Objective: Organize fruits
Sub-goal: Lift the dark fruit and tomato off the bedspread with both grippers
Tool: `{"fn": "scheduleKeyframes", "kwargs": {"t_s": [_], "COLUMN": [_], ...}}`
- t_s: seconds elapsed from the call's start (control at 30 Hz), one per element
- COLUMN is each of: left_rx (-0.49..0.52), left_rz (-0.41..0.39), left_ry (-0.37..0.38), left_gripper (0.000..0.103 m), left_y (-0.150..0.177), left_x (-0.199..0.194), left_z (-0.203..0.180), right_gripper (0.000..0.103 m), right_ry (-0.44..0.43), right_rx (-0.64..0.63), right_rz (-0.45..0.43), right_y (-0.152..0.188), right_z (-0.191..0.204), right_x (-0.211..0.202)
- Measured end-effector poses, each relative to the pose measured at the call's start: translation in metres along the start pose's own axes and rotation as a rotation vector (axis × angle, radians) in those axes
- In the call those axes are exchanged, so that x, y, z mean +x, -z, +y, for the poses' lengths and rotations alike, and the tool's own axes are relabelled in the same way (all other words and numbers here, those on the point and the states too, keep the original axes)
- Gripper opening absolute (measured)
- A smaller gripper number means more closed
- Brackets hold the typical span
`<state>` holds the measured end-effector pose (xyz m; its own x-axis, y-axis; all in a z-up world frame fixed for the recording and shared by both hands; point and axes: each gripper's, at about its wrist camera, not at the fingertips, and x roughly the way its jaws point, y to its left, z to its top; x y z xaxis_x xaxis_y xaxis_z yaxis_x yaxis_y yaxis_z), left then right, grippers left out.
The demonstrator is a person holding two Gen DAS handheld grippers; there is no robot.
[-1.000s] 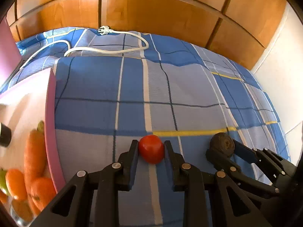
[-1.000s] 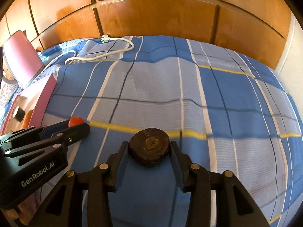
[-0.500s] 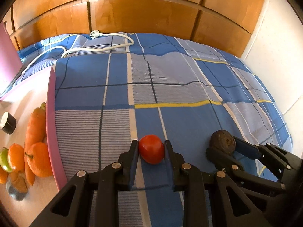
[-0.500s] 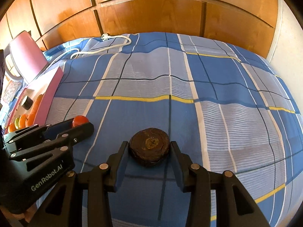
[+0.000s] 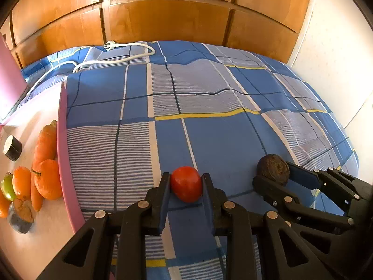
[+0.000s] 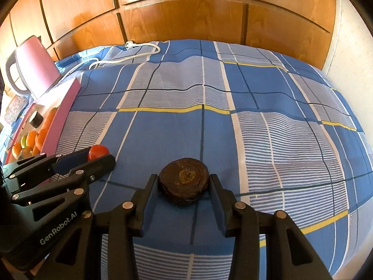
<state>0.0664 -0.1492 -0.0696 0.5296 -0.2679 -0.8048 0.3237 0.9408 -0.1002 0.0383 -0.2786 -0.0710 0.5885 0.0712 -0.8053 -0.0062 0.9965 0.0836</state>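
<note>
In the left wrist view, a red tomato (image 5: 186, 183) is pinched between the two fingers of the left tool (image 5: 186, 187), held above the checked bedspread (image 5: 209, 107). A wide stretch of open bedspread is seen ahead, bounded at the far side by the wooden panelled wall (image 5: 167, 18) and at the right by a pale wall. A white power cable (image 5: 121, 53) is laid along the far edge of the bed. At the left, the pink-rimmed tray (image 5: 64, 154) is seen, with its raised edge running close beside the left tool; carrots (image 5: 45, 142) and oranges (image 5: 47, 179) are pressed against that edge from inside, and a small dark cylinder (image 5: 12, 147) lies apart from them. The tray's near part and several fruits are cut off by the picture's rim; a green fruit is only partly visible. The right tool (image 5: 274, 177) is seen at the right, closed on a dark brown round fruit (image 5: 273, 168).

In the right wrist view, the dark brown round fruit (image 6: 183, 180) is clamped between the fingers of the right tool (image 6: 184, 186), over the bedspread (image 6: 256, 128), with free room ahead and to the right. The kind of fruit cannot be told. The left tool (image 6: 99, 157) is seen at the left with the tomato (image 6: 98, 152) half hidden between its fingers. The tray (image 6: 63, 116) and a pink kettle (image 6: 32, 67) stand beyond it, at the bed's left edge.

Compared with half a second ago, both grips are unchanged, while the bedspread pattern has shifted in both views and the tray's contents sit lower in the left wrist view.
</note>
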Motion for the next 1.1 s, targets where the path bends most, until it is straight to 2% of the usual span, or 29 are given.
{"fn": "scheduleKeyframes", "kwargs": {"t_s": [0.67, 1.1], "left_rx": [-0.003, 0.002], "left_rz": [-0.009, -0.071], "left_ry": [0.016, 0.024], "left_gripper": [0.026, 0.026], "left_y": [0.009, 0.006], "left_x": [-0.014, -0.04], "left_z": [-0.001, -0.002], "right_gripper": [0.043, 0.043], "right_ry": [-0.015, -0.047], "right_rx": [0.04, 0.074], "right_rz": [0.002, -0.011], "right_y": [0.008, 0.005], "right_z": [-0.003, -0.001], "right_x": [-0.008, -0.018]}}
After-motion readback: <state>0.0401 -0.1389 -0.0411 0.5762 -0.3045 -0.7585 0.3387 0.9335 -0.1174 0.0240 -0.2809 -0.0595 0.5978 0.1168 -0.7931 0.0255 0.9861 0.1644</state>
